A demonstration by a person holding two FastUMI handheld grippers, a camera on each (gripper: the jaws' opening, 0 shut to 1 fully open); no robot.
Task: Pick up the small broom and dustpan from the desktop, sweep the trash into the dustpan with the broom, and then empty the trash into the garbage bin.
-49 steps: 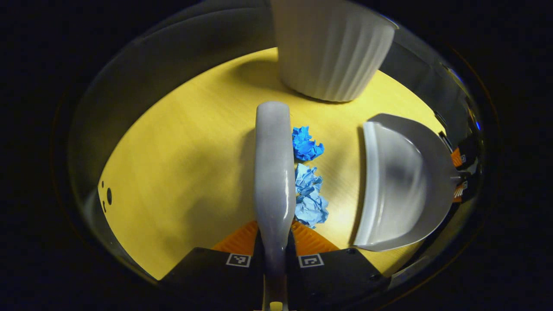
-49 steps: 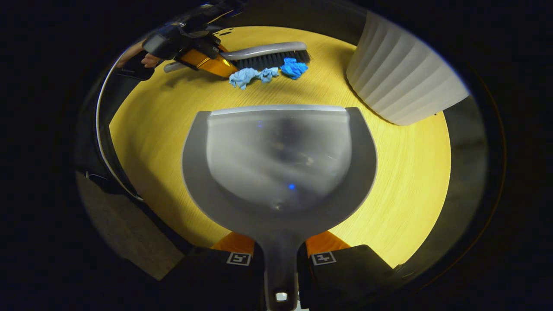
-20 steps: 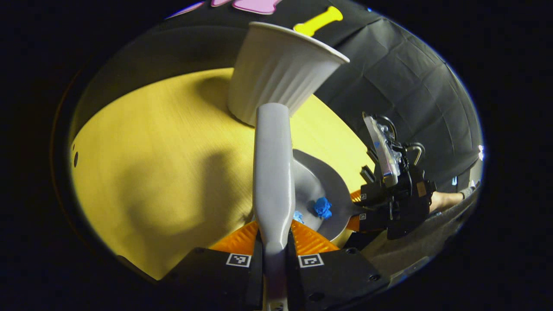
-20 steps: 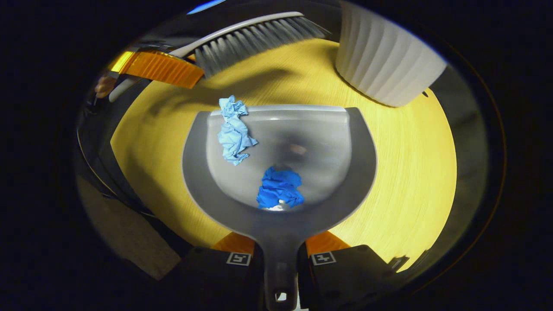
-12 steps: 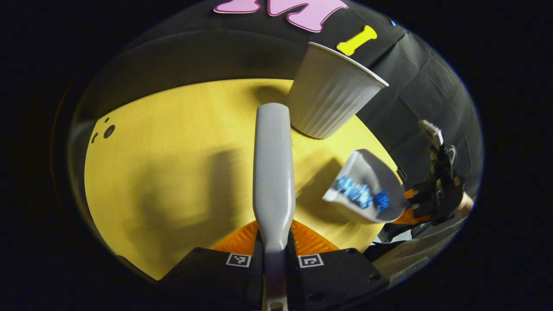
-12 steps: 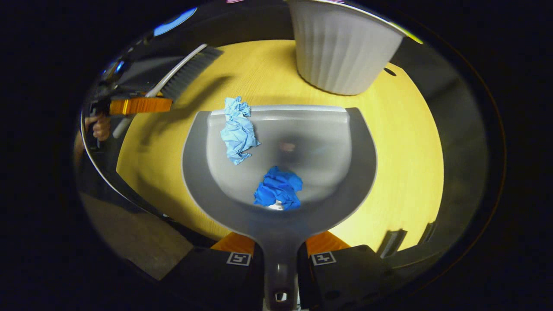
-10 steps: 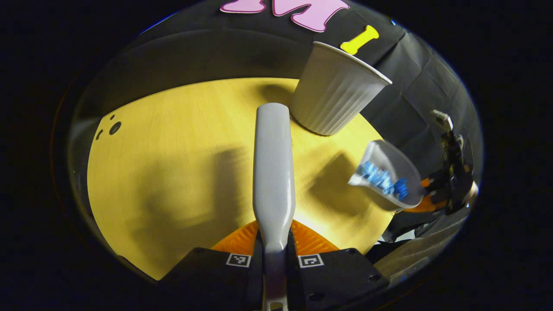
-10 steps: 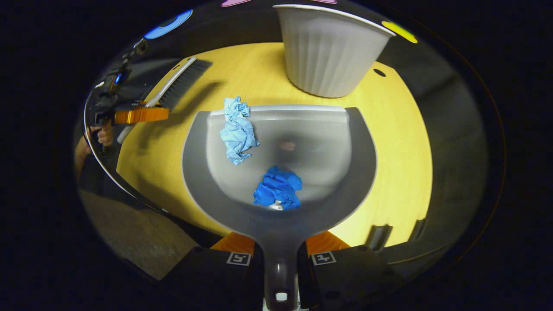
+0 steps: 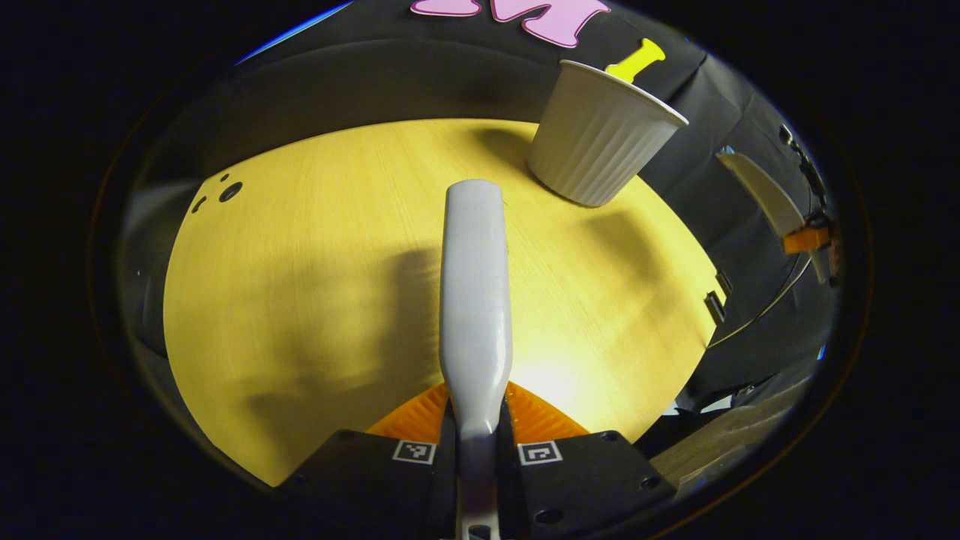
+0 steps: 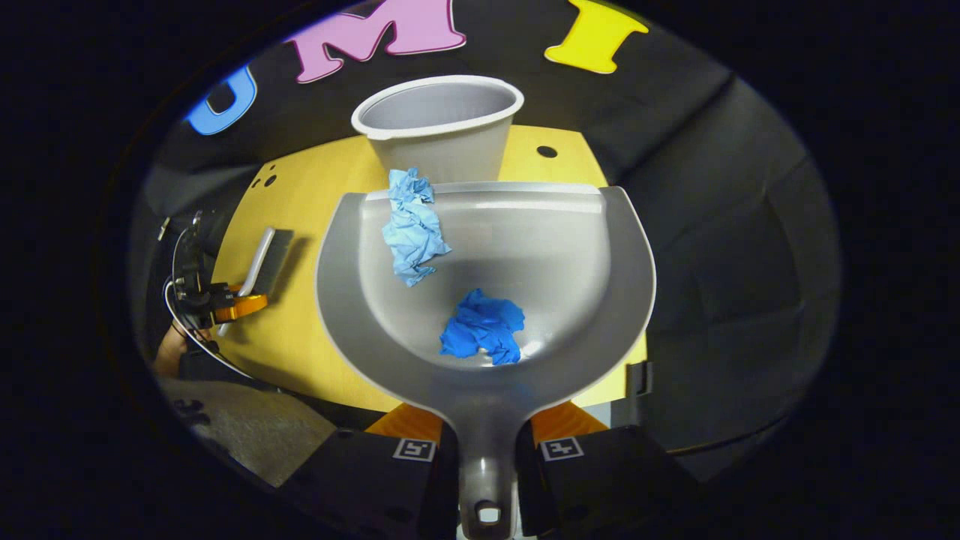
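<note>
Left gripper view: the left gripper [image 9: 477, 442] sits at the bottom centre, its jaws closed on the handle of the small broom [image 9: 475, 285], which runs straight up the middle of the frame with its back toward the camera. It hangs above the yellow bench [image 9: 300, 262], apparently parked out of the way now that no scraps lie on the wood. The white ribbed garbage bin [image 9: 600, 142] stands upright at the upper right, near the bench's far edge. At the far right edge the dustpan [image 9: 765, 199] shows edge-on, lifted off the bench and tipped, carried by the right gripper [image 9: 814, 240].

Right gripper view: the right gripper [image 10: 486, 450] at the bottom centre has its jaws closed on the dustpan's [image 10: 600, 300] handle, the pan spreading upward across the middle. A pale blue paper wad [image 10: 412, 225] lies near the pan's front lip at upper left, and a darker blue wad [image 10: 481, 327] rests deep in the bowl near the handle, which suggests the pan is held roughly level or slightly back so nothing slides out. The garbage bin [image 10: 439, 127] stands just beyond the lip at top centre, its open mouth facing up, so the pan looks lined up for tipping. At the left edge the left gripper [image 10: 225, 304] holds the small broom [image 10: 266, 259] low over the bench [image 10: 315, 195]. The emptying is not yet done.
</note>
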